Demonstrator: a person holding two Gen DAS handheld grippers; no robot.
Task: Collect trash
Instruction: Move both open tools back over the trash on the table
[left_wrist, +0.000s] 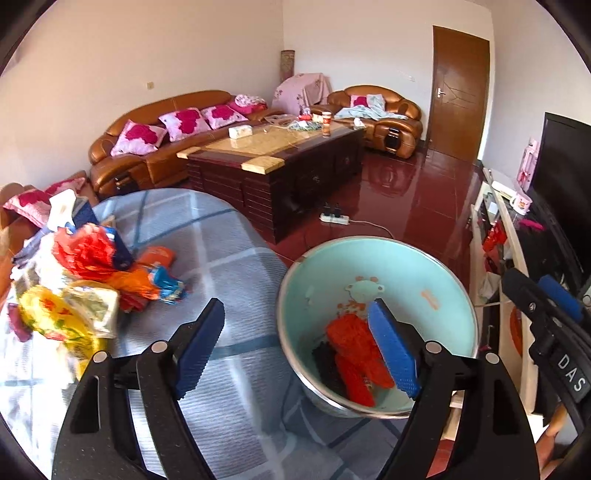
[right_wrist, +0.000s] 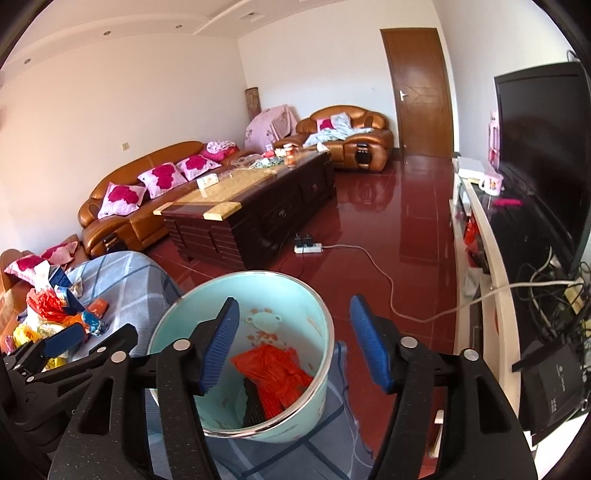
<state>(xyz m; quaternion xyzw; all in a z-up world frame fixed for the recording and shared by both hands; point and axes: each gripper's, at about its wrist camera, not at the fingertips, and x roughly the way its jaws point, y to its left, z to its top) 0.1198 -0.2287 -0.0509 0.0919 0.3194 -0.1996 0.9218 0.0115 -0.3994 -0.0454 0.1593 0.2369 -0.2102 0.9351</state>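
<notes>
A pale turquoise bin (left_wrist: 424, 273) (right_wrist: 184, 310) with a metal rim stands at the edge of a table covered in blue checked cloth (left_wrist: 221, 258). Inside lie a crumpled orange-red plastic bag (left_wrist: 351, 332) (right_wrist: 277, 373) and a black item (left_wrist: 327, 363) (right_wrist: 255, 402). My left gripper (left_wrist: 295, 306) is open and empty, one finger over the cloth, the other over the bin. My right gripper (right_wrist: 294, 302) is open and empty above the bin, straddling its right rim. A heap of colourful wrappers and bags (left_wrist: 85, 280) (right_wrist: 55, 314) lies on the cloth to the left.
Beyond the table are a dark wooden coffee table (left_wrist: 280, 166), orange leather sofas (left_wrist: 147, 147) and a glossy red floor with a power strip (right_wrist: 308, 248) and cable. A TV stand (right_wrist: 491, 258) with a television, router (right_wrist: 554, 387) and wires runs along the right.
</notes>
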